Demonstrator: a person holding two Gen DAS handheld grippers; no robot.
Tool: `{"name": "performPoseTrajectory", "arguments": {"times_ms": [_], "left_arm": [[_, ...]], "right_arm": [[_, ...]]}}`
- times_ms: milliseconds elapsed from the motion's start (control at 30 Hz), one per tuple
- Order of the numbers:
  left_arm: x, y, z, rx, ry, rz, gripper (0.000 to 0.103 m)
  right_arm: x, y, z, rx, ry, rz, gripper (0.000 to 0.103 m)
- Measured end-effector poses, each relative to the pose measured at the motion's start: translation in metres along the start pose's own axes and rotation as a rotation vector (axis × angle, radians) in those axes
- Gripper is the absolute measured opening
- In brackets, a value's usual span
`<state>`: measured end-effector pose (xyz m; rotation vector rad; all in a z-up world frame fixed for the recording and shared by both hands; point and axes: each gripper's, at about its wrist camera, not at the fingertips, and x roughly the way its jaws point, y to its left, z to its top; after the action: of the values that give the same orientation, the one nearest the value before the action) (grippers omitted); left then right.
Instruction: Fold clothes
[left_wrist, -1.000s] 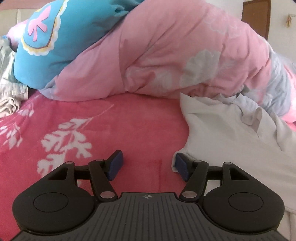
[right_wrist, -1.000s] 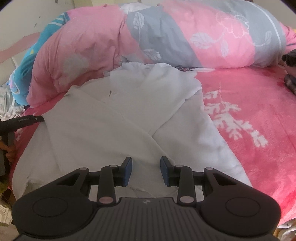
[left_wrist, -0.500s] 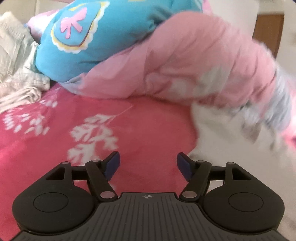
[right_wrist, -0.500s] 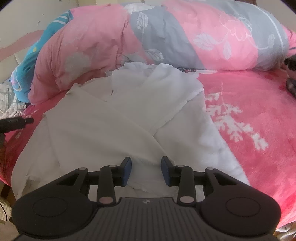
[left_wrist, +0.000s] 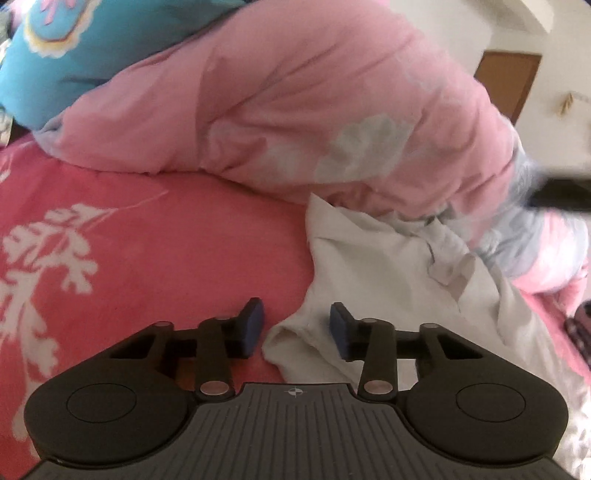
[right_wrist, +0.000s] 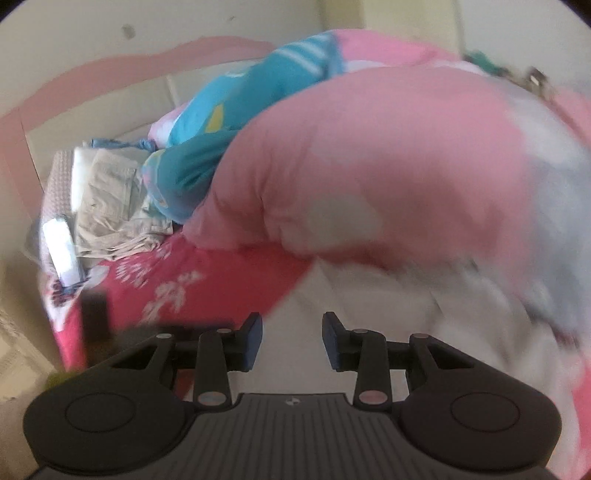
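Left wrist: left tool (left_wrist: 295, 325) closing round white garment (left_wrist: 388, 280) corner | right wrist: beige clothes (right_wrist: 110, 206)

My left claw (left_wrist: 295, 330) is closing, and the white garment's (left_wrist: 388, 280) corner now lies between its jaws; my right claw (right_wrist: 291, 341) has swung leftward toward the pink duvet (right_wrist: 369, 166).

Soft matt white cloth garment (left_wrist: 376, 266), fleecy red bedspread (left_wrist: 155, 236), smooth pink cotton quilt (left_wrist: 295, 103)
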<state>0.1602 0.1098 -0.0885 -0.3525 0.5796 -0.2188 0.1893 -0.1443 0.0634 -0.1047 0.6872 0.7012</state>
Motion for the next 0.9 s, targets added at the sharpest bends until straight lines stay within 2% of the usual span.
{"name": "performPoseTrajectory", "arguments": {"times_ms": [67, 200, 400, 433, 467, 533, 700, 900], "left_arm": [[-0.001, -0.001, -0.002, 0.007, -0.011, 0.01, 0.031], [-0.002, -0.002, -0.004, 0.006, -0.024, 0.014, 0.028], [-0.002, 0.005, -0.005, -0.032, -0.026, -0.004, 0.023], [-0.002, 0.005, -0.005, -0.03, -0.025, -0.002, 0.023], [-0.002, 0.004, -0.005, -0.026, -0.024, 0.001, 0.023], [-0.002, 0.003, -0.005, -0.019, -0.021, 0.007, 0.023], [-0.001, 0.006, -0.008, -0.018, -0.019, 0.009, 0.022], [0.0, 0.007, -0.011, -0.014, -0.019, 0.012, 0.022]], "right_arm": [[0.047, 0.001, 0.02, -0.021, 0.018, -0.002, 0.038], [0.136, -0.008, 0.038, 0.007, 0.095, -0.05, 0.036], [0.196, -0.026, 0.045, 0.085, 0.189, -0.084, 0.034], [0.204, -0.028, 0.045, 0.091, 0.21, -0.083, 0.026], [0.21, -0.03, 0.043, 0.094, 0.23, -0.076, 0.01], [0.215, -0.034, 0.041, 0.1, 0.232, -0.072, 0.0], [0.21, -0.039, 0.038, 0.137, 0.144, -0.101, 0.0], [0.22, -0.051, 0.03, 0.222, 0.118, -0.137, 0.0]]}}
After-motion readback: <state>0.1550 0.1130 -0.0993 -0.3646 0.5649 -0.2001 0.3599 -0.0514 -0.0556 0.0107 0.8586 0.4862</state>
